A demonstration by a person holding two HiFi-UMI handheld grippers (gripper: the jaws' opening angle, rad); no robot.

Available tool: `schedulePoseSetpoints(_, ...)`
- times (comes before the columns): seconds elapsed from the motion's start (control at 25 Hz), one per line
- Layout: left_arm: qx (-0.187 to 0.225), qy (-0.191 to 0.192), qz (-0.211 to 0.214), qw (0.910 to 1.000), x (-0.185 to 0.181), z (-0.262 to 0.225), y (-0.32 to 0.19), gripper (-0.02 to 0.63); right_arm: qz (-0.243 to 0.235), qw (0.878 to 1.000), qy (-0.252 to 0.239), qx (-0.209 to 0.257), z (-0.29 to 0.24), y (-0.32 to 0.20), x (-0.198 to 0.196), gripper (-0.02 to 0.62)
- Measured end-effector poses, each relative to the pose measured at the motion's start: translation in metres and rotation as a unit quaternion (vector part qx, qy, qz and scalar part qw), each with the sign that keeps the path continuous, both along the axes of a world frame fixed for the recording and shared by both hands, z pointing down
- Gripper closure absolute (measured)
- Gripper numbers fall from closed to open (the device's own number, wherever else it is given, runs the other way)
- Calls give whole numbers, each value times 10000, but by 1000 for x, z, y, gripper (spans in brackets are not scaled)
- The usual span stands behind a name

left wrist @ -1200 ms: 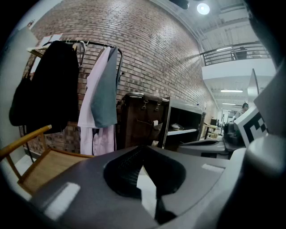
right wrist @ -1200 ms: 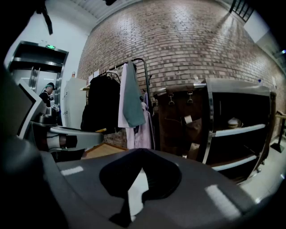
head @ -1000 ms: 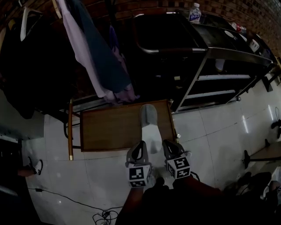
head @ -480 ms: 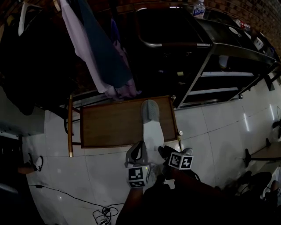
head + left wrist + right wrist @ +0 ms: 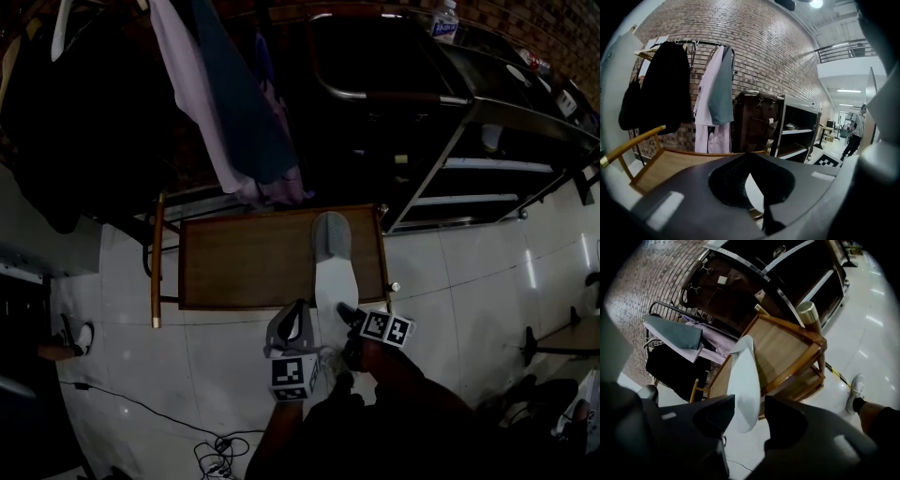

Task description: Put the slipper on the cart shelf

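**A:** Entry: where is the slipper (image 5: 330,262), and which way does it lie from the jaws?

**B:** It lies flat on the cart shelf (image 5: 234,267), at the shelf's right end. The long axis runs straight away from the person, grey toe at the far edge, white heel at the near edge. The heel appears to overhang that near edge a little, above the floor (image 5: 450,272).

**A:** Nearer gripper?

**B:** The right gripper (image 5: 347,313). It sits at the heel, pointing along the slipper's length. In the right gripper view the pale heel end stands directly between its two jaws.

**A:** State of those jaws?

**B:** They are opening, already spread wide. There is a clear gap on one side of the heel; the other jaw's edge sits just beside it, and I cannot tell whether it touches. Neither jaw presses, so nothing is gripped and the shelf carries the slipper.

**A:** Left gripper (image 5: 294,317)?

**B:** It is just beside the heel on its left, near the shelf's front edge. Its jaws are together at the tips. Its own view shows only a pale sliver through the hollow behind the tips, and I see nothing pinched.

**A:** Judgement?

**B:** Placement looks essentially made. The coming move turns on the right gripper backing off along the slipper's axis without dragging the overhanging heel.
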State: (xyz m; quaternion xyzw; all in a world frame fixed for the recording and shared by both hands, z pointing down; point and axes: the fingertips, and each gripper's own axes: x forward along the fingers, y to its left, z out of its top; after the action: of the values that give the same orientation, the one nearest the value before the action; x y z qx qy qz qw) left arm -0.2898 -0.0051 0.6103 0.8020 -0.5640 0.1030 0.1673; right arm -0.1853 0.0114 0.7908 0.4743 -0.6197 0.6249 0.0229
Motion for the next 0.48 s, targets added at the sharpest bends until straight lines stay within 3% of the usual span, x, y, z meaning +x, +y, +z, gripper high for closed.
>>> schedulePoseSetpoints(0.2,-19,63,8,10000,-1,1,4,591,-60,9999,121,-79,4,-4,3,452)
schedulePoseSetpoints(0.48,39,81,128,9999,12,-5,1,591,-318,9982,379,338,-21,-8,-1,534)
